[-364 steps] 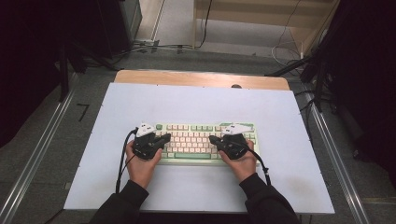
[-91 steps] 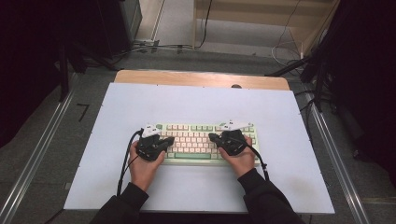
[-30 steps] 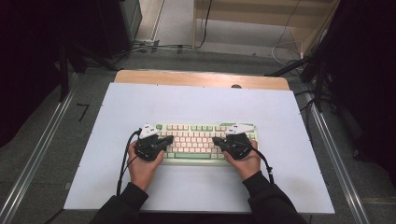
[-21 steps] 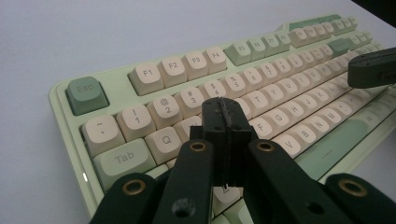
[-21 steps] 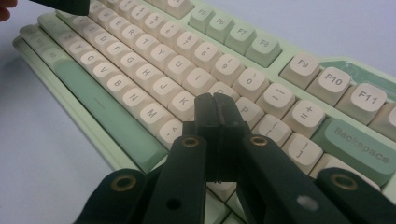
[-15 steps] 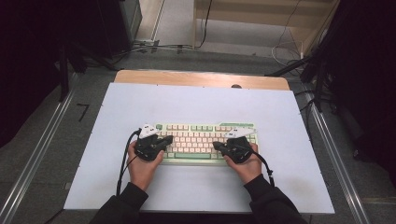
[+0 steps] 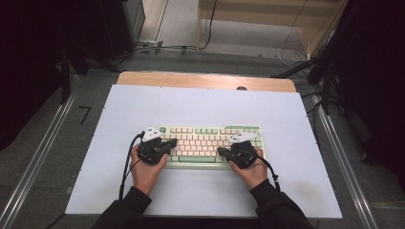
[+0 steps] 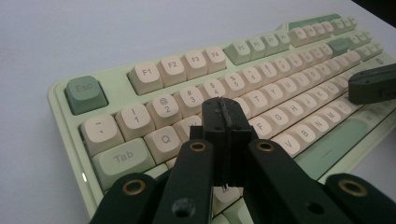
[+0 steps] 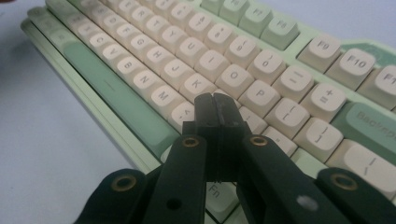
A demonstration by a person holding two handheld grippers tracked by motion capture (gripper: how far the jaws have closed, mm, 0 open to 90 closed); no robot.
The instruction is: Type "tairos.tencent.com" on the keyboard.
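Both grippers are clenched with nothing between their jaws. Left gripper (image 7: 168, 143) hangs over the left end of the keyboard (image 7: 205, 143), its closed tip (image 8: 223, 112) above the keys just right of Q and Tab. Right gripper (image 7: 224, 151) sits over the keyboard's right part, its tip (image 9: 215, 109) near the K and comma keys; whether either tip touches a key I cannot tell. The green-and-cream keyboard lies in the near middle of the white table (image 7: 200, 102).

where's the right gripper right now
In the high view the right gripper sits over the keyboard's right half, jaws shut; its own view puts the tips near the L key.
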